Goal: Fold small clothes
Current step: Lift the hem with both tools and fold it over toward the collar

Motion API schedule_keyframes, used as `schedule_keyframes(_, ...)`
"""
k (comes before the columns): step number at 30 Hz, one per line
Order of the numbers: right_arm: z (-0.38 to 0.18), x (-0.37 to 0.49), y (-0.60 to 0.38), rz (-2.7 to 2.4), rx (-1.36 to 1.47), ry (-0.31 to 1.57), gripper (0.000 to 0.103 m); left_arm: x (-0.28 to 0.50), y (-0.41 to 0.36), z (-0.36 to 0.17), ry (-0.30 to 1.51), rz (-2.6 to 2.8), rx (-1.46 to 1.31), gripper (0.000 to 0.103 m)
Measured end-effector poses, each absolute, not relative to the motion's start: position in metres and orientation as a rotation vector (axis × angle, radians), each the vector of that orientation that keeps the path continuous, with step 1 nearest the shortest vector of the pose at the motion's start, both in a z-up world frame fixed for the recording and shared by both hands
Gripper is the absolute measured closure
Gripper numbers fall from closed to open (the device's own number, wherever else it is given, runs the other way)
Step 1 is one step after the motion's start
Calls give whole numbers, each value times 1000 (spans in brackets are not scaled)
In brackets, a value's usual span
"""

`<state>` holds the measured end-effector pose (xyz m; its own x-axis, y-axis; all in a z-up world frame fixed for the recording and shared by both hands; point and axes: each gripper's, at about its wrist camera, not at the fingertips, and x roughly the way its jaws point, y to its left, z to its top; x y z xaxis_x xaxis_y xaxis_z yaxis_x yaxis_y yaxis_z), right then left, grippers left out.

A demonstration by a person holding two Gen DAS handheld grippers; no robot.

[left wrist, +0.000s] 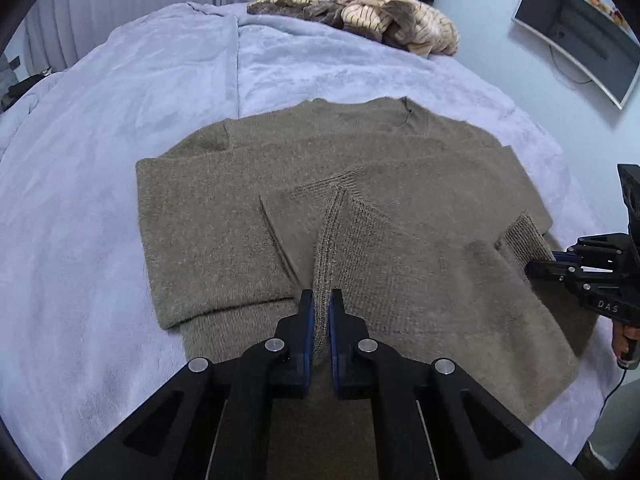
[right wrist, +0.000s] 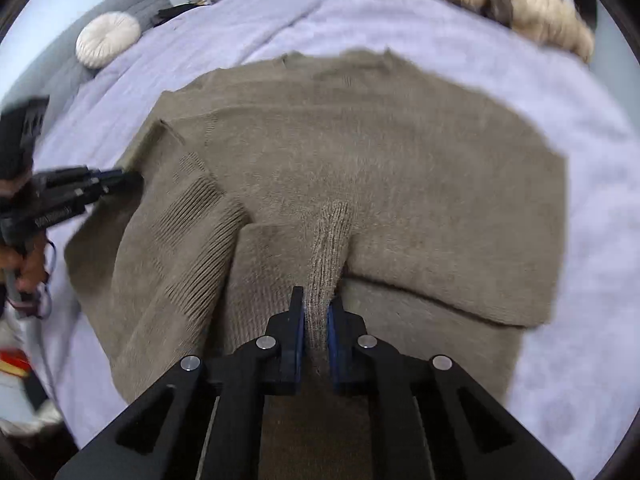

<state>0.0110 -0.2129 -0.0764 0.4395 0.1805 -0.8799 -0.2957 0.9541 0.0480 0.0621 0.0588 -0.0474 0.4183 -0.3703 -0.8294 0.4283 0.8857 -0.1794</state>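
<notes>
An olive-brown knit sweater (left wrist: 320, 184) lies on the lilac bed cover (left wrist: 120, 160), neck at the far side, sleeves folded across the body. My left gripper (left wrist: 321, 300) is shut on a pinched ridge of its ribbed hem (left wrist: 326, 248) at the near edge. My right gripper (right wrist: 317, 304) is shut on another ribbed part of the hem (right wrist: 328, 248) and lifts the sweater (right wrist: 380, 160) there. Each gripper shows in the other's view: the right one at the sweater's right edge (left wrist: 540, 268), the left one at its left edge (right wrist: 128, 178).
A heap of striped and brown clothes (left wrist: 380, 20) lies at the far end of the bed. A screen (left wrist: 580, 36) hangs on the right wall. A round white cushion (right wrist: 106, 38) lies on a grey seat to the left. The bed cover's near right edge (left wrist: 580, 400) drops off.
</notes>
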Motion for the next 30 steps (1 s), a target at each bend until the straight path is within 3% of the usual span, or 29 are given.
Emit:
schedule_keyframes(7,-7,-22,-217,140,-264,791,93,50,90,20,816,-455,-31,95)
schedule_keyframes(14,37,33,-248,30,-181,687,93,100,85,45,688,-370,-65,95)
schedule_keyframes(21,-19,117,-263,37,-103,811,93,173,72,-34,854,-262,-79,95)
schedule_keyframes(27,-81,146,-278,-1,-47,905,92,190,71,-82,951,-213,-81,95)
schedule_keyframes(29,-84,147,-286,-8,-7,894,84,193,74,-83,958,-202,-99,95)
schedule_keyframes(30,-84,146,-291,-15,15,892,82,195,76,-82,964,-195,-110,88)
